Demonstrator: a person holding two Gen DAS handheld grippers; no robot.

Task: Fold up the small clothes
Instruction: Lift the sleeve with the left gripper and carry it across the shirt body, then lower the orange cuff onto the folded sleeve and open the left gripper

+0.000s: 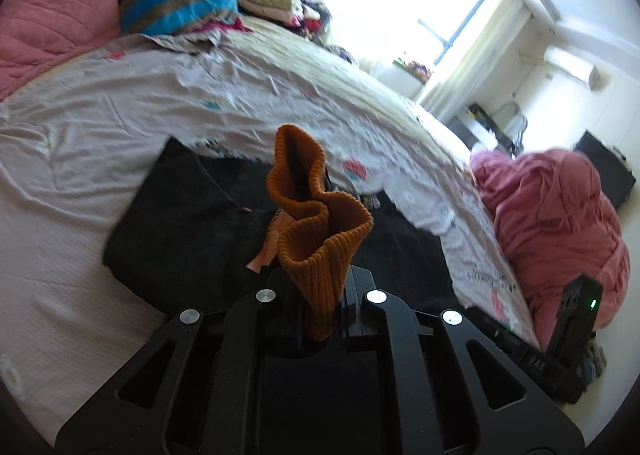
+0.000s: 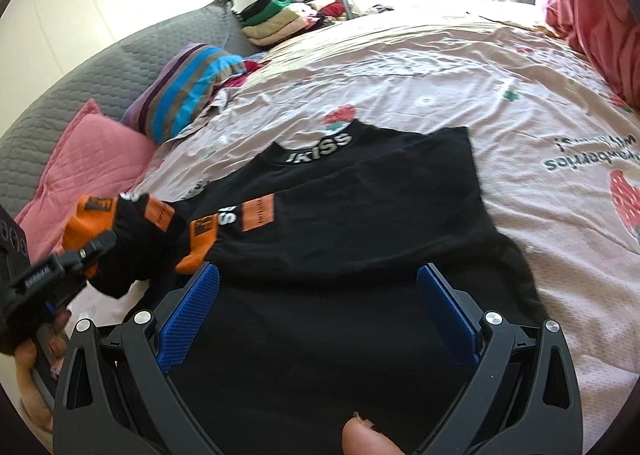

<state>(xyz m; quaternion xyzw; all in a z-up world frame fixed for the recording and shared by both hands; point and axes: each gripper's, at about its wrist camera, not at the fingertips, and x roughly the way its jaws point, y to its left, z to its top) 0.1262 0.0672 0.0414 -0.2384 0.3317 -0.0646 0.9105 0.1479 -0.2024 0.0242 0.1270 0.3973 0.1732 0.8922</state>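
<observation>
Left gripper point(image 1: 320, 295): raised over the black shirt point(image 2: 360, 215), clamped on its orange cuff point(image 1: 320, 223).
Right gripper point(image 2: 318, 319): low above the shirt, jaws wide, holding nothing.

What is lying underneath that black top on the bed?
The black top lies on a pinkish bedsheet with strawberry prints. One strawberry peeks out behind the collar; whatever lies under the top itself is hidden.
</observation>
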